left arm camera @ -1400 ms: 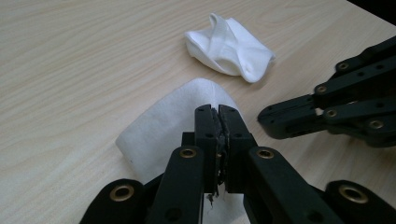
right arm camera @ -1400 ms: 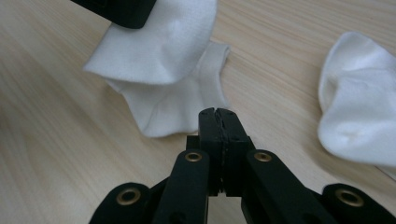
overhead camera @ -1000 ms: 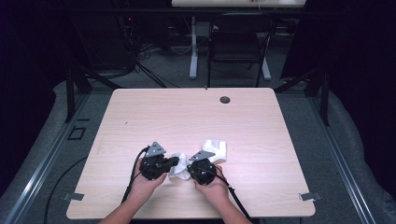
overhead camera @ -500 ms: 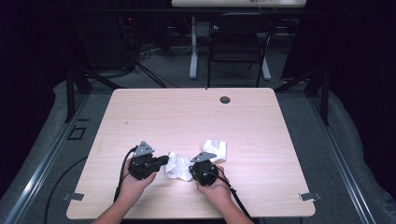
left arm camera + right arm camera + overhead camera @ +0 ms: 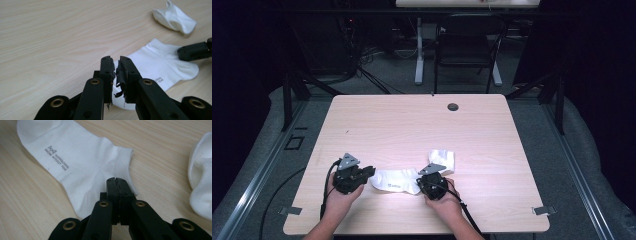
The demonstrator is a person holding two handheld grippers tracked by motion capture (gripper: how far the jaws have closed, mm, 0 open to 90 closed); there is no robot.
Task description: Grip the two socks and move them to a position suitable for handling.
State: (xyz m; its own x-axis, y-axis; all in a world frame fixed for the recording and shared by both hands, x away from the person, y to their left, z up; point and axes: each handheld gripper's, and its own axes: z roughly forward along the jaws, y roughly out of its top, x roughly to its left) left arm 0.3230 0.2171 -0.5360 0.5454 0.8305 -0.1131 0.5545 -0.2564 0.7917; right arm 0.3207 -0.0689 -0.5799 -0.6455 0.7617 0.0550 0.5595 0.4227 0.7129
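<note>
While we look down from the high view, a flat white ankle sock with small grey lettering lies low and centre in the frame, on a pale wood-grain table. Its long axis runs left to right, stretched between our two tools. Our left gripper sits at the sock's left end; in the left gripper view its jaws are nearly shut, pinching the toe edge of the fabric. Our right gripper sits at the sock's right end; in the right gripper view its jaws are pressed together over the heel and cuff area, apparently nipping cloth, though the pinch itself is hard to confirm. A second, crumpled white sock rests just above and right of the right gripper, nearer that hand. Beyond the table, the room is dark, with a black chair at the top of the frame.
</note>
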